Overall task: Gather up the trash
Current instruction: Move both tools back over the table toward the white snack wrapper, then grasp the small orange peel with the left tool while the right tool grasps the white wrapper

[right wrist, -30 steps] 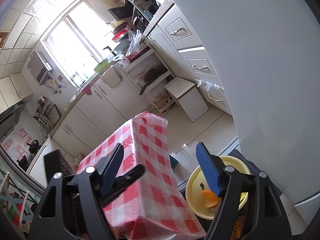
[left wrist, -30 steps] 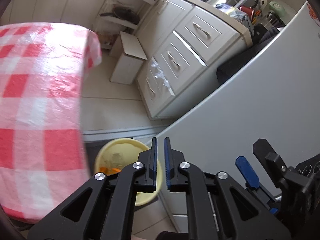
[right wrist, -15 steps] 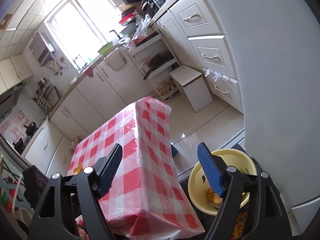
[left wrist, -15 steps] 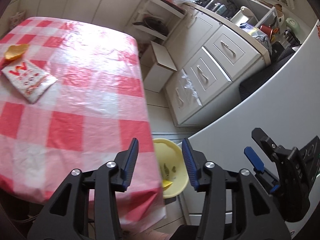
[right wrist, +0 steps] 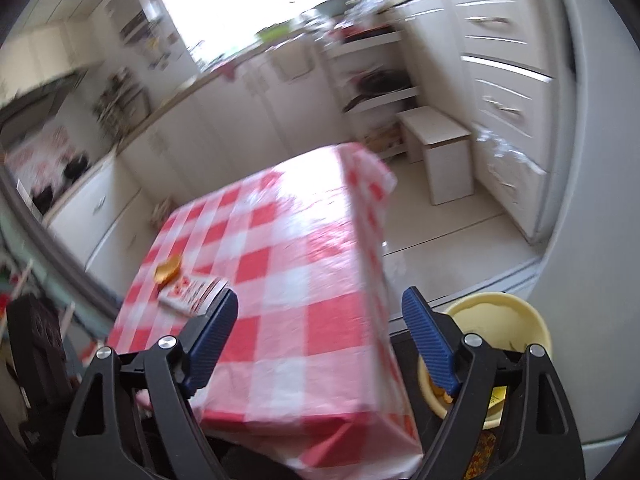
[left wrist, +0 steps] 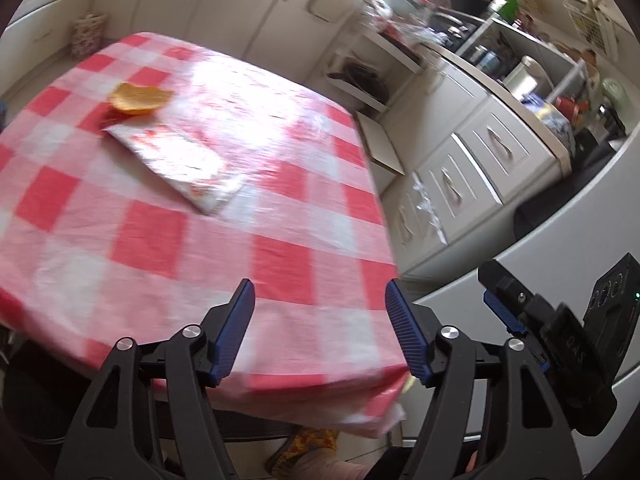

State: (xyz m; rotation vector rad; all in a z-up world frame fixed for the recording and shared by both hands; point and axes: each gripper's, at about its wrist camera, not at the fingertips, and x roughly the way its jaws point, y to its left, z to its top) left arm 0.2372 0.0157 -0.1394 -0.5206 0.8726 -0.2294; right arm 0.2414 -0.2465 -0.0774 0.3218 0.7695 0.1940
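On the red-and-white checked table [left wrist: 280, 256] lie an orange peel [left wrist: 138, 98] and a flat silver-and-red snack wrapper [left wrist: 180, 164], far from both grippers. My left gripper [left wrist: 320, 288] hangs over the table's near edge, its jaws opening with nothing between them. The right wrist view shows the same orange peel [right wrist: 168, 270] and wrapper [right wrist: 192, 290] at the table's left side. My right gripper [right wrist: 320, 300] hovers above the near corner of the table [right wrist: 304, 320], jaws opening and empty. A yellow bin [right wrist: 500, 320] with scraps inside stands on the floor right of the table.
White drawers [left wrist: 472, 164] and a large white appliance [left wrist: 560, 256] stand to the right. A small white stool [right wrist: 444, 164] stands on the tiled floor [right wrist: 440, 232] beyond the table. The right gripper's body [left wrist: 560, 336] shows at the left wrist view's right edge.
Both grippers swung from the yellow bin toward the table. The left jaws went from shut to wide apart. The peel and wrapper came into view.
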